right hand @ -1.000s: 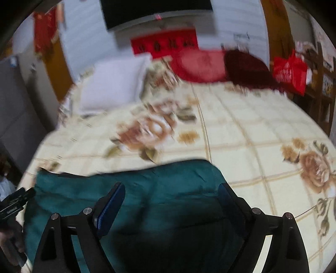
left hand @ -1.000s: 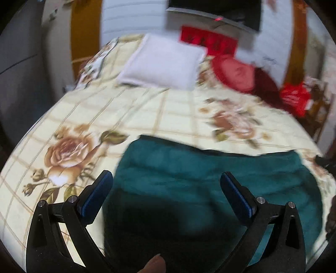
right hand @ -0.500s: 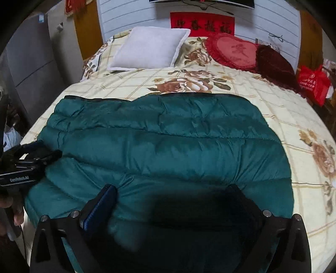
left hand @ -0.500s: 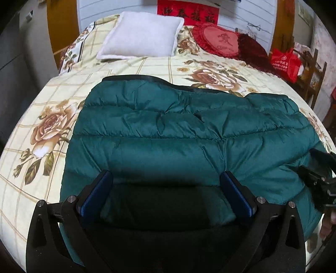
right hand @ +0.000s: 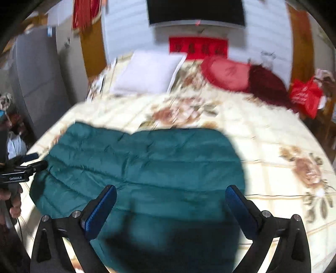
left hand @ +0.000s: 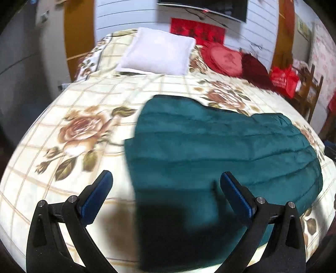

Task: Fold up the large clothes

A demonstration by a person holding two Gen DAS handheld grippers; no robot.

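Bedroom, with a wide bed (left hand: 88, 100) under a cream checked spread printed with big roses. At the far end lie a white pillow (left hand: 159, 52), a red cushion (left hand: 224, 58) and a darker red one beside it; a dark screen (right hand: 195, 12) hangs on the far wall and a red bag (right hand: 304, 94) sits at the far right.

On the near half of the bed lies a teal quilted puffer jacket (left hand: 220, 151), spread as a broad padded slab that runs left to right, its near edge in shadow below the cameras. It looks already doubled over, though blur hides the seams and any sleeves.

Left gripper (left hand: 166, 199) hangs above the jacket's near left edge, jaws wide apart with nothing between them. Right gripper (right hand: 171, 210) hangs above the near right part, likewise spread and empty.

The jacket should be light but bulky, soft and springy, with a slick shell that can slide out of a shallow pinch and puff back open after a fold. A deep bite on a hem or quilted seam at each end of one edge would probably hold best, both ends lifted together
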